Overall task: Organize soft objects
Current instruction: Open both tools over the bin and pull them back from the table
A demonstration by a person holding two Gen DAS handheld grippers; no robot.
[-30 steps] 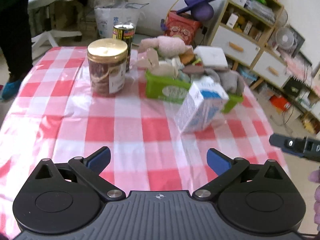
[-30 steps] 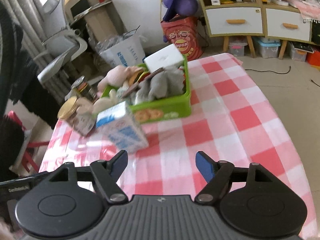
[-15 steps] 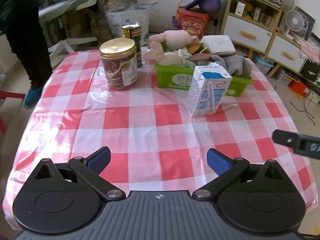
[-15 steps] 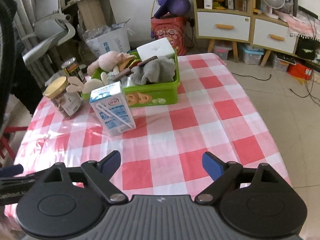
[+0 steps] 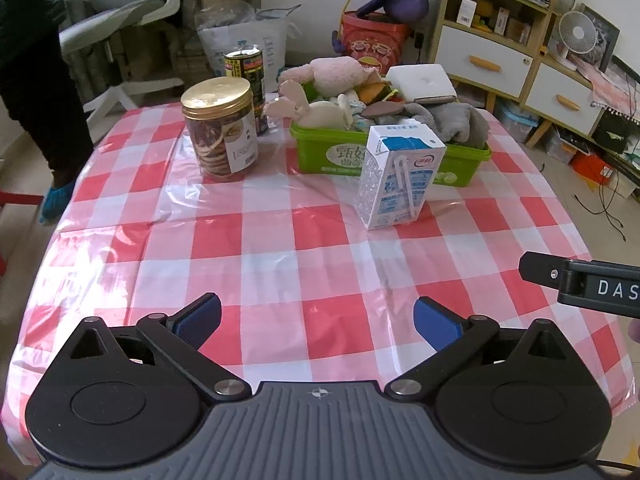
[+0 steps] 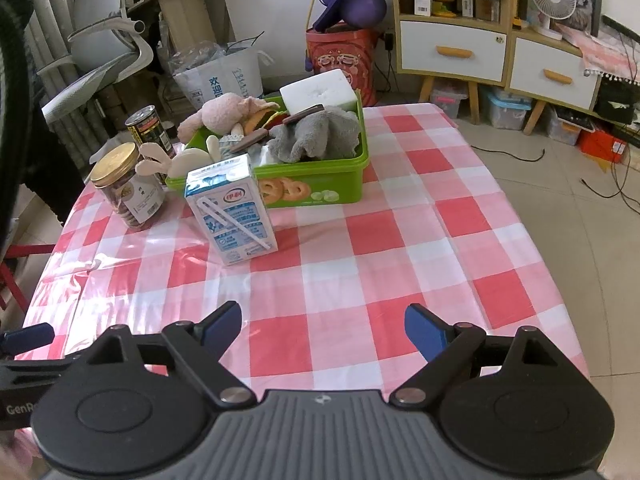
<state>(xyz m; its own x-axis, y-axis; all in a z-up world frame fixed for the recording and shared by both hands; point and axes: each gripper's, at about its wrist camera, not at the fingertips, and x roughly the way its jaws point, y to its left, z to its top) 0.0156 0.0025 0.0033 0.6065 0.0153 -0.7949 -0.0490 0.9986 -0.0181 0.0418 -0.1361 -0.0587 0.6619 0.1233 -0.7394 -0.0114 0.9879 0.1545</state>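
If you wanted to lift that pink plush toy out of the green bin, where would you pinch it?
Probably its rounded pink body, the highest part of the pink plush toy, coming down from above. It lies on top of the pile at the far left end of the green bin, overhanging the rim, so nothing covers it. An open hand-held gripper, such as the right one, could likely close across its soft bulk.

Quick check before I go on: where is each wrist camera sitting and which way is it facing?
Left wrist: on the left gripper, aimed down across the checked table at the jar, carton and green bin; own open jaws, and the right gripper's tip at right edge.
Right wrist: on the right gripper, facing the same table from further right; own open jaws, the left gripper at left edge.
Shared: jar, carton, bin, cabinet.
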